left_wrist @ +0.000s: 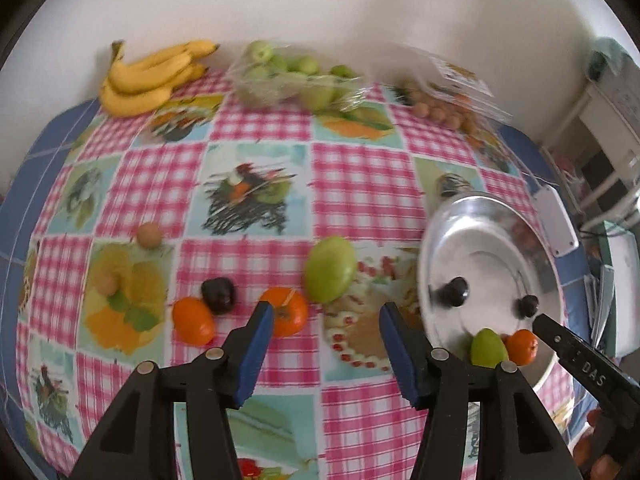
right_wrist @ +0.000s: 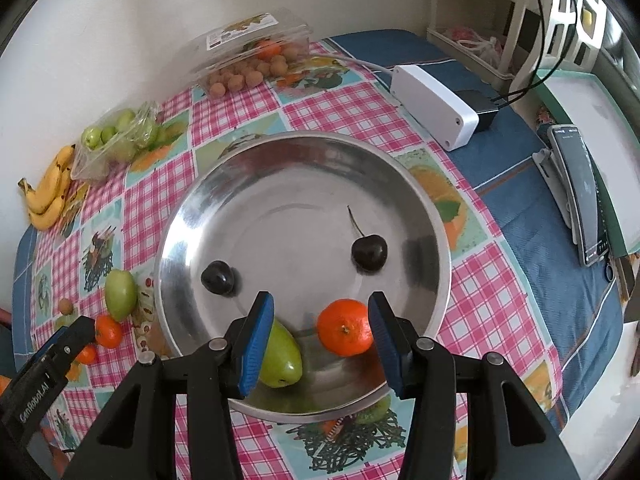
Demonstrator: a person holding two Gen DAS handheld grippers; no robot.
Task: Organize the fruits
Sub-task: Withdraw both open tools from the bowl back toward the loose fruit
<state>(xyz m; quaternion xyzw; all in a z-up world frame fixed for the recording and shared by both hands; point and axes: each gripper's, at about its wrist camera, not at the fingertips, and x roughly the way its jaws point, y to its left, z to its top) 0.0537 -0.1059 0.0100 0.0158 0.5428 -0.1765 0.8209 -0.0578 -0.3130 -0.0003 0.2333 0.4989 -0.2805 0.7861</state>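
My left gripper (left_wrist: 326, 314) hangs open over the checked tablecloth with nothing between its fingers. A tangerine (left_wrist: 290, 312) lies beside its left finger and a green fruit (left_wrist: 330, 274) just beyond. Further left lie a dark cherry (left_wrist: 218, 295), another tangerine (left_wrist: 193, 320) and two small brown fruits (left_wrist: 149, 234). My right gripper (right_wrist: 320, 312) is open above the steel bowl (right_wrist: 280, 160). Below it in the bowl lie a tangerine (right_wrist: 346, 332), a green fruit (right_wrist: 282, 360) partly hidden by the left finger, and two cherries (right_wrist: 370, 254). Neither fruit is gripped.
Bananas (left_wrist: 148, 76), a bag of green fruits (left_wrist: 288, 76) and a clear box of small brown fruits (right_wrist: 248, 56) stand along the wall. A white box (right_wrist: 434, 100) with a cable and a phone on a stand (right_wrist: 580, 192) sit right of the bowl.
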